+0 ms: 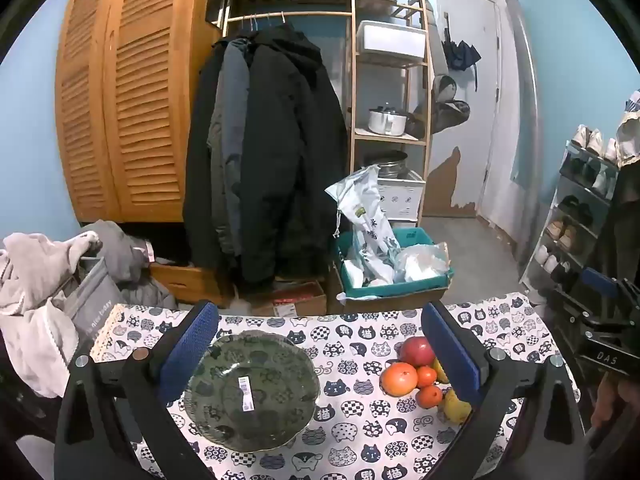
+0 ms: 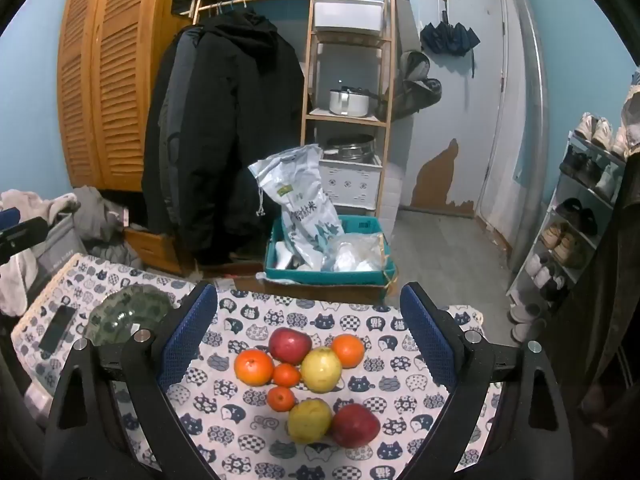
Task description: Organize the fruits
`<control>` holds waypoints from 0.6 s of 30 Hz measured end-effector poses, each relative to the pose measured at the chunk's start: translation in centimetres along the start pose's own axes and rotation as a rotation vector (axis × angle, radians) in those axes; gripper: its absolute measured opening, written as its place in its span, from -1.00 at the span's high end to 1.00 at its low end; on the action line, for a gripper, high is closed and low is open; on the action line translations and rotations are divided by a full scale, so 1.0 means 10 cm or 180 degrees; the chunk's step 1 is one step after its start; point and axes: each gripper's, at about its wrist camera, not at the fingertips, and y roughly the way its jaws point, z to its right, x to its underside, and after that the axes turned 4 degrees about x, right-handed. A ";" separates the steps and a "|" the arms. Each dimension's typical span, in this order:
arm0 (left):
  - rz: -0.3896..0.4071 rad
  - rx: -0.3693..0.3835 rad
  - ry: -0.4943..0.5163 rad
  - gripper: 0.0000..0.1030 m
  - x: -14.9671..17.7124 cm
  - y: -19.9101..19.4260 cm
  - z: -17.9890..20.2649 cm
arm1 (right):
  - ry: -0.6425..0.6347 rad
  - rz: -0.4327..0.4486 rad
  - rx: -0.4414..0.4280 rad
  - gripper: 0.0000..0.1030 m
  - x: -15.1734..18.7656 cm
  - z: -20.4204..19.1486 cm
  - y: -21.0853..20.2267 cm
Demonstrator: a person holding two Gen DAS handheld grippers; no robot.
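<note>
My right jaws (image 2: 308,344) are wide open and hold nothing. The fruits sit on the counter (image 2: 400,384) right between them. Nearest are a yellow pear (image 2: 309,421) and a red apple (image 2: 355,425). They look firm, round and smooth, so I would squeeze one gently around its fat middle. Behind them are small oranges (image 2: 281,398), likely softer. My left jaws (image 1: 320,354) are wide open and empty too, over the glass plate (image 1: 253,390), which looks breakable.

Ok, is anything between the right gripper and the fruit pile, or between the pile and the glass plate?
Nothing visible. The right gripper hangs open over the fruit pile, and only bare tablecloth lies between the pile and the empty glass plate.
</note>
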 end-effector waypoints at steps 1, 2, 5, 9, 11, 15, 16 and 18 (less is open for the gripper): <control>0.0000 0.0006 0.0000 -0.99 0.00 0.00 0.00 | 0.0002 0.0004 -0.0001 -0.77 0.00 0.00 0.00; 0.0004 -0.0006 -0.0008 -0.99 0.00 0.00 0.00 | 0.0004 0.0005 -0.0004 -0.77 0.00 0.00 0.00; -0.0017 -0.0014 -0.0004 -0.99 0.00 0.01 0.00 | 0.0000 -0.0002 -0.0005 -0.77 0.00 0.00 0.00; -0.0014 -0.0008 -0.0021 -0.99 -0.01 0.03 -0.02 | 0.0005 -0.0006 -0.0005 -0.77 0.00 0.01 0.01; 0.0001 -0.0026 0.0020 -0.99 0.00 0.00 0.01 | 0.0009 -0.0008 -0.0002 -0.77 0.00 0.02 0.01; 0.0013 -0.0021 0.0018 -0.99 0.01 -0.02 -0.01 | 0.0000 -0.0004 -0.0001 -0.77 0.01 0.01 0.01; 0.0016 -0.0029 0.0025 -0.99 0.02 -0.03 -0.03 | 0.0000 -0.0004 -0.0004 -0.77 0.01 0.01 0.01; 0.0018 -0.0049 0.0035 -0.99 0.02 0.00 -0.03 | 0.0001 -0.0004 -0.0002 -0.77 0.01 0.01 0.01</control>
